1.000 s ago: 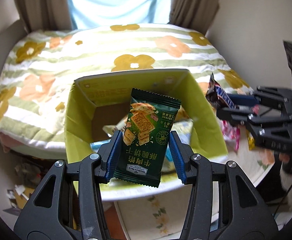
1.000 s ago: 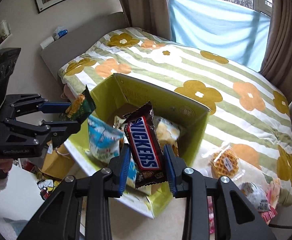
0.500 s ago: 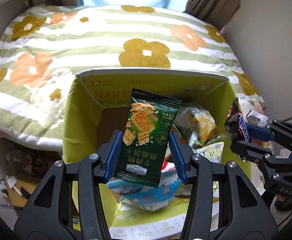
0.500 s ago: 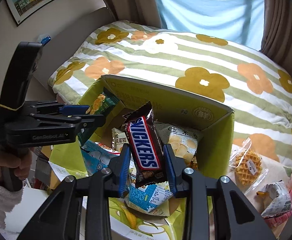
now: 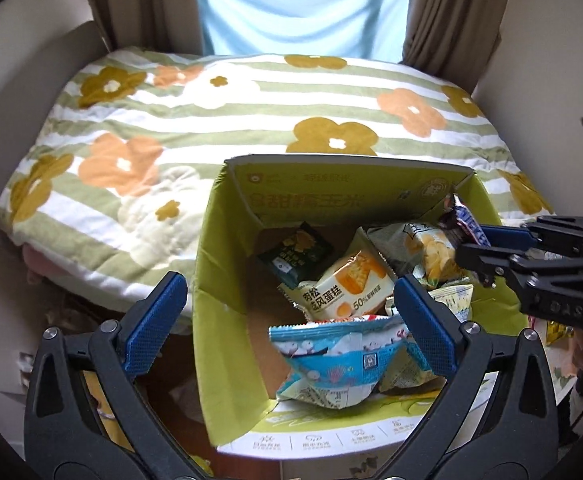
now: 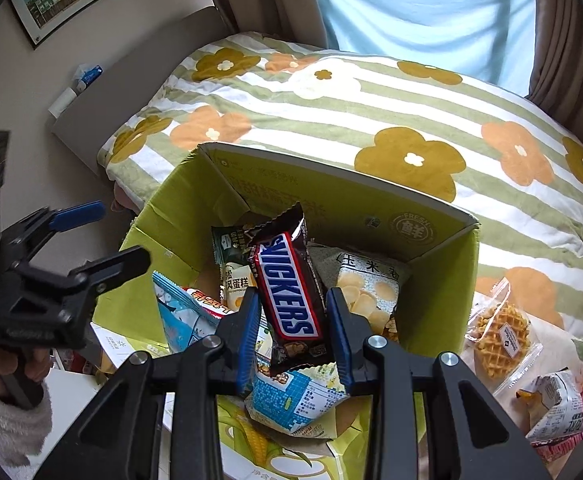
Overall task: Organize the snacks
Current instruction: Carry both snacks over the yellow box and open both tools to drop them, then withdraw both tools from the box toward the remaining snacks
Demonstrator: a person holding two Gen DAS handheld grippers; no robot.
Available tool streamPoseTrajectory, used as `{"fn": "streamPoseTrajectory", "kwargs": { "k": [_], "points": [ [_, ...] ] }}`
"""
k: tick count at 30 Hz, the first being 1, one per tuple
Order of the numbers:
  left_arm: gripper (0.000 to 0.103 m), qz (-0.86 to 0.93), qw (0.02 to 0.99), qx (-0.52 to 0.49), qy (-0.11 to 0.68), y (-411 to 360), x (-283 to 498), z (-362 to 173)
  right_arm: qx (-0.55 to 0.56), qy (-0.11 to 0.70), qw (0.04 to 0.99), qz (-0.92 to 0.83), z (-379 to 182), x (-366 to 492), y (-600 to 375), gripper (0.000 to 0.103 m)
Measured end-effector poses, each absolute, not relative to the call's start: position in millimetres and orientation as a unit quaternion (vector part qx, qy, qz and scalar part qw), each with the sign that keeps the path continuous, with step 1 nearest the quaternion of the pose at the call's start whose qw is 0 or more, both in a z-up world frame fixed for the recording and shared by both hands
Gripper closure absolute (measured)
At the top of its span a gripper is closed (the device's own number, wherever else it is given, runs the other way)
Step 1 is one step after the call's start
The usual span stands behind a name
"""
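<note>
Left gripper (image 5: 289,322) jaws are opening, empty, above the open green cardboard box (image 5: 227,264) (catching snacks); right gripper (image 6: 293,326) jaws clamp the brown Snickers bar (image 6: 289,280) over it for dropping.

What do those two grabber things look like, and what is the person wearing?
Both are black plastic frames with silver bolts and bright blue, dotted pads on two long fingers. The left gripper has raised lettering on its side, seen from the right gripper. A fluffy white sleeve covers the wrist on the left handle.
</note>
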State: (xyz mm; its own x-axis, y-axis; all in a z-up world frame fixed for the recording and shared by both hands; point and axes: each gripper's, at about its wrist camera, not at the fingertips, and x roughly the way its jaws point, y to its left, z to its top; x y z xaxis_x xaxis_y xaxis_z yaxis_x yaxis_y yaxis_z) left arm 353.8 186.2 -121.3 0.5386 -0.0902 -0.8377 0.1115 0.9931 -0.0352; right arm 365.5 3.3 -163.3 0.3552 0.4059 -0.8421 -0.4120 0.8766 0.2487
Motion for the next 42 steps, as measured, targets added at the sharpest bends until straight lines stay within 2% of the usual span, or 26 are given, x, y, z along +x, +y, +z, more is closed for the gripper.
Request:
{"fn": "streamPoseTrajectory", "kwargs": {
  "k": [3, 4, 5, 7, 26, 42],
  "points": [
    [0.0, -0.05, 0.879, -0.001, 0.475, 188.7, 344.7, -118.3, 0.019, 0.512, 0.818, 0.26, -165.6, 373.3, 7.1, 0.072],
    [0.0, -0.05, 0.878, -0.007, 0.476, 189.9, 341.6, -118.2, 0.025, 0.512, 0.817, 0.263, -166.6, 374.9, 8.7, 0.061],
    [0.0, -0.05, 0.878, -0.012, 0.476, 190.3, 338.3, -118.5, 0.029, 0.508, 0.82, 0.263, -165.9, 374.4, 9.2, 0.032],
    [0.0, -0.043, 0.878, -0.017, 0.476, 192.0, 330.5, -119.0, 0.028, 0.487, 0.833, 0.262, -162.2, 368.1, 8.8, 0.0],
    [0.0, -0.048, 0.883, -0.028, 0.467, 195.7, 283.7, -110.6, 0.01, 0.459, 0.858, 0.231, -135.0, 315.5, 4.5, 0.0],
    [0.0, -0.08, 0.895, -0.007, 0.439, 145.6, 261.7, -83.8, 0.023, 0.413, 0.894, 0.173, -95.0, 258.3, -51.8, 0.0]
  ]
}}
